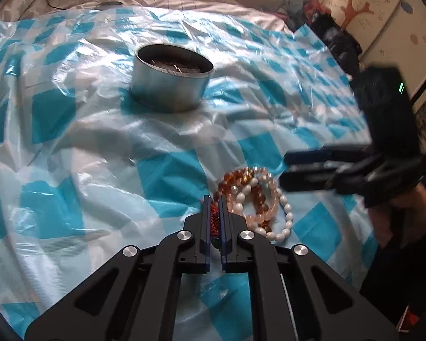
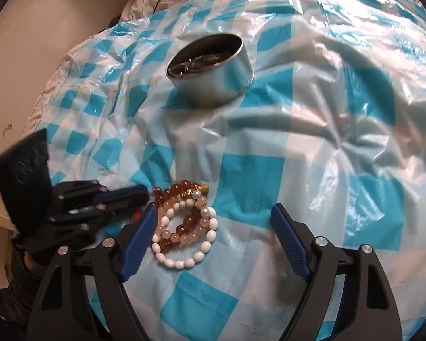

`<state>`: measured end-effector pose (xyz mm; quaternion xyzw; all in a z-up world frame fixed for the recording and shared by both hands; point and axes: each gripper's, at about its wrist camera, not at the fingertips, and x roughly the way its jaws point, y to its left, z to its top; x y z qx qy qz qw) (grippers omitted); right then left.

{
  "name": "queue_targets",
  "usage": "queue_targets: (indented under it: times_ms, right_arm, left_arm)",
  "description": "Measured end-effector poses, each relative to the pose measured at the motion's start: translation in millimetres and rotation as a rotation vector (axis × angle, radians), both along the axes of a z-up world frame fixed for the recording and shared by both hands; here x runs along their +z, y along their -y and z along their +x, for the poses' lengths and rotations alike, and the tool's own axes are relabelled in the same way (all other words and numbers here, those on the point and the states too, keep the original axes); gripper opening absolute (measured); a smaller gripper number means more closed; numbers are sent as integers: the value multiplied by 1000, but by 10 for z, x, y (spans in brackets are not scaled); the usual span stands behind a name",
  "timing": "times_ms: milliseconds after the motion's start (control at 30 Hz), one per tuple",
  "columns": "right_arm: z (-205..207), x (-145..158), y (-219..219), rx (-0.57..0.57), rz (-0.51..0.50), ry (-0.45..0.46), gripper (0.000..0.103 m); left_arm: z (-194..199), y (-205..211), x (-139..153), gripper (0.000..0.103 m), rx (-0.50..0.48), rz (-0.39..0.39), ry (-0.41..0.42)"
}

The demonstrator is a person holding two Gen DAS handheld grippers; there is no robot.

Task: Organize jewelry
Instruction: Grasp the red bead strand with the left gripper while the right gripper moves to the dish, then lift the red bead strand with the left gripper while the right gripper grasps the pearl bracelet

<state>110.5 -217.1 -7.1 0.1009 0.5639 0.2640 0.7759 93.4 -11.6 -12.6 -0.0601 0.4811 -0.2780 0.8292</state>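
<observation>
My left claw (image 1: 215,199) is pinched nearly closed on a strand of small dark-red beads (image 1: 214,216), gripped between the blue pads. My right claw (image 2: 213,213) stands wide and holds nothing, hanging over the bracelets (image 2: 184,227), which sit just inside its left finger.

The bracelets lie heaped on the checked plastic sheet (image 2: 241,187) over the bed: white oval beads, pale pink rounds, amber rounds, one gold bead. I judge them light but hard and glossy, strung loosely, so they will sag, swing and slide off a pad. Best taken across a single strand at the pile's outer edge, not on one bead. They overlap, so lifting one may drag the others.

At 12 o'clock, well apart, stands the tin (image 2: 210,68), open-topped with something dark inside.

I can read no brand or writing anywhere.
</observation>
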Motion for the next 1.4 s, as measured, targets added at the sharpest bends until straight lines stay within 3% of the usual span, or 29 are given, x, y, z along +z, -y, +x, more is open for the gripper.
queue_targets:
  times_ms: [33,167,300,367,533,700,733,767,800,933,967,1033,1067,1100,1167,1400]
  right_arm:
    - [-6,4,-13,6,4,7,73]
    - [-17,-8,-77,32,-4,26,47]
    - [-3,-29,-111,49,-1,26,11]
    - [2,28,-75,44,31,38,8]
    - [3,234,57,23,155,61,5]
    - [45,199,106,-2,108,39,8]
    - [58,151,98,-6,91,22,17]
    - [58,111,110,-16,85,15,47]
    - [50,72,111,-23,76,20,60]
    - [47,-29,-8,16,59,24,60]
    - [47,-35,-42,28,49,32,55]
    - [47,-60,-116,55,18,34,33]
    - [49,-74,-137,63,10,29,15]
    - [38,-71,-147,68,4,34,11]
    - [25,-22,-132,68,21,49,8]
    - [43,313,79,15,256,76,8]
  left_arm:
    - [13,-44,34,4,12,-18,4]
    - [60,-182,128,4,53,-52,22]
    - [101,-231,141,4,69,-58,24]
    - [103,-222,141,4,69,-53,26]
    - [104,-205,135,4,63,-50,27]
    - [110,-190,124,4,64,-46,25]
    - [114,-187,119,4,64,-46,24]
    - [116,-184,114,4,64,-46,23]
    - [118,-178,109,4,62,-45,21]
    - [126,-163,90,4,61,-42,16]
    - [127,-159,87,4,59,-41,16]
    - [129,-162,80,4,59,-39,15]
    - [124,-165,77,4,61,-39,14]
    - [127,-171,78,4,63,-40,14]
    - [127,-180,84,4,65,-41,15]
    - [115,-201,159,4,71,-54,36]
